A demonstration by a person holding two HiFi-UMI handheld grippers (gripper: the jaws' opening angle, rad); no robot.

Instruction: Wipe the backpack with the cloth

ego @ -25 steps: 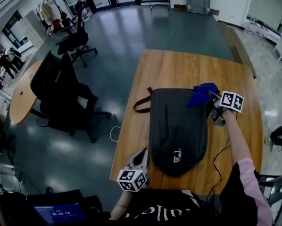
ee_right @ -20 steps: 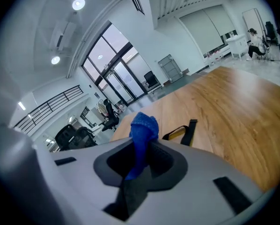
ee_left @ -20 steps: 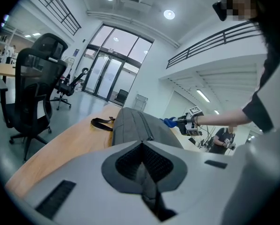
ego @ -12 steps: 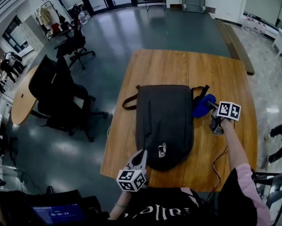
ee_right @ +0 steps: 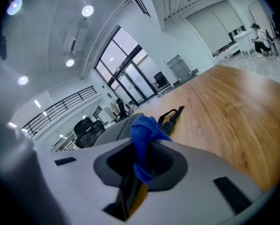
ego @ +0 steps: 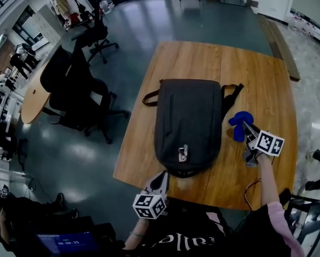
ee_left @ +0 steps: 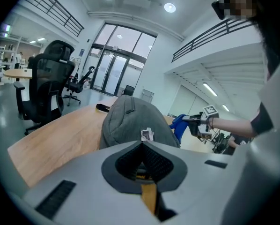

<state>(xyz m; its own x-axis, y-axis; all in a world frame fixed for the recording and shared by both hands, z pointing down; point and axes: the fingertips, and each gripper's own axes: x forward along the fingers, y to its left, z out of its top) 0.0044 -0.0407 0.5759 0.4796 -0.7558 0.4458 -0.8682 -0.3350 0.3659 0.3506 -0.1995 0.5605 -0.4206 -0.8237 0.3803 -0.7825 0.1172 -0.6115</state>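
**A:** How far along is the wiping?

**B:** Picking up the cloth is done, I'd say, but no wiping is going on right now. The right gripper has its jaws clamped on the blue cloth, which bunches up out of them.

**A:** Where is the cloth compared with the backpack?

**B:** Off it. The backpack lies flat in the middle of the wooden table. The cloth hangs just right of the backpack's right edge, near the strap. As far as I can see, it isn't touching the backpack.

**A:** And the other gripper?

**B:** The left gripper has its jaws together with nothing between them. It sits at the near edge of the table, pointing at the backpack's near end.

**A:** Any sign of which parts are already clean?

**B:** None I can make out. The fabric looks evenly dark, with no streaks or damp patches. So I'd count the whole surface as left to do. The cloth needs to go left onto the backpack and be drawn across it.
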